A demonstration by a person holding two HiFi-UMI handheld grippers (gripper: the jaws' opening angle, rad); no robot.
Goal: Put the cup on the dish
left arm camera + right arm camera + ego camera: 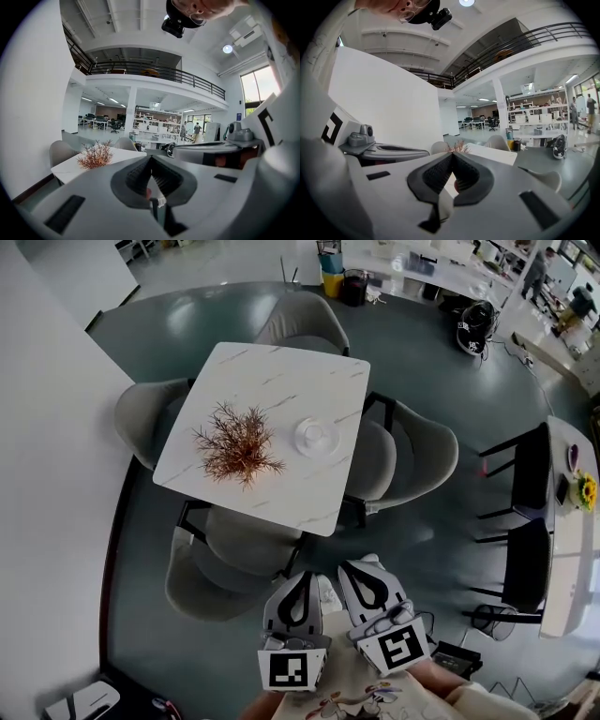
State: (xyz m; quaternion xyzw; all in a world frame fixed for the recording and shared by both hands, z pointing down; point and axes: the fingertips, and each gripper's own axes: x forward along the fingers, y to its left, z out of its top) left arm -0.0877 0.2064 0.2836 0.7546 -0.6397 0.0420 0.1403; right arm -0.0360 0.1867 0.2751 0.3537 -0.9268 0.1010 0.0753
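Cup point(316, 437) noted as clear glass, standing on the white marble table point(281, 381) right of centre. A wider clear rim around it reads as the dish point(300, 441), but from the head view you cannot tell where one ends and the other begins. Left to right across that view: a grey upholstered chair point(141, 418) is tucked at the table's left edge. A dried reddish-brown plant point(236, 443) lies on the tabletop just left of the cup and apart from it. Another grey chair point(412, 460) is at the right edge, and a second table point(567, 559) carrying a sunflower point(588, 491) stands well apart at the far right. Both of your tools are held low at the bottom of the frame, short of the table's near edge and well apart from the cup. Your left hand-held gripper point(304, 575) is clenched: in the left gripper view its ribbed pads meet at the tips point(151, 157) with nothing between them, and the plant point(96, 156) shows beyond on the left. Your right hand-held gripper point(362, 565) sits just beside it. It is likewise clenched and empty, its tips meeting point(452, 153) in the right gripper view, with the table corner point(497, 153) ahead.
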